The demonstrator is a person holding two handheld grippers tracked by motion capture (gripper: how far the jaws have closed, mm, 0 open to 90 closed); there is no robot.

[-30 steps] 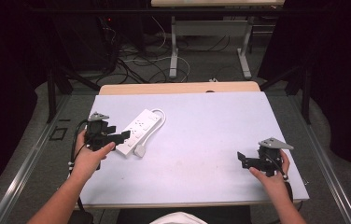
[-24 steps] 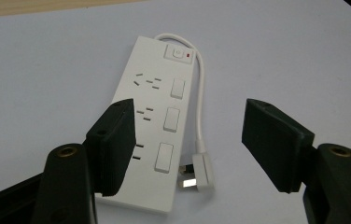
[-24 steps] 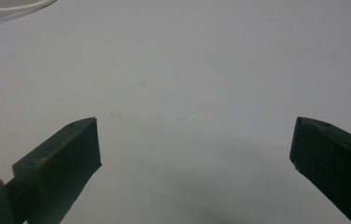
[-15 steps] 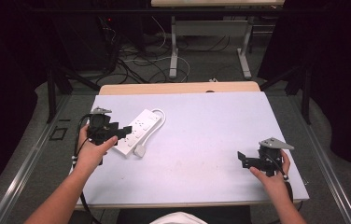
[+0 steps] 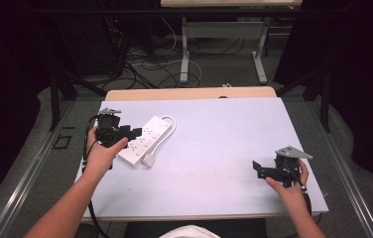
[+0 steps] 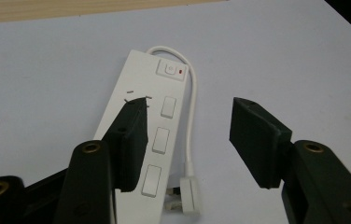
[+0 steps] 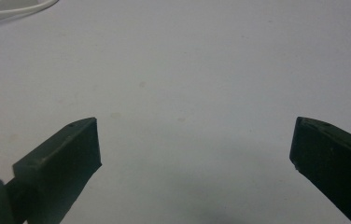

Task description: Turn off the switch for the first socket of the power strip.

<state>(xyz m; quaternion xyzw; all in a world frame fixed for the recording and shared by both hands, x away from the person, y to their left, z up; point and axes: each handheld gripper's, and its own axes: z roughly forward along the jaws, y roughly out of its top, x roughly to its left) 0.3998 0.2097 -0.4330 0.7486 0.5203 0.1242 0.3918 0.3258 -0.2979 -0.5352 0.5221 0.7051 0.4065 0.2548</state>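
Left hand-held gripper (image 6: 187, 135) has just been closing (nothing clamped) over power strip (image 6: 148, 140); right (image 7: 194, 158) wide.

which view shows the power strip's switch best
The left gripper view: the power strip lies just past the left tool, its switch and red light sharp at the far end. The high view shows the whole strip but the switch is tiny. The right gripper view catches just a white edge.

My white power strip (image 6: 141, 140) has a white cable (image 6: 191, 107), white plug (image 6: 190, 196) and a red light by its switch. My grippers' jaws are black; the table (image 5: 224, 134) is pale lilac-white, wood-edged at the frame's top.
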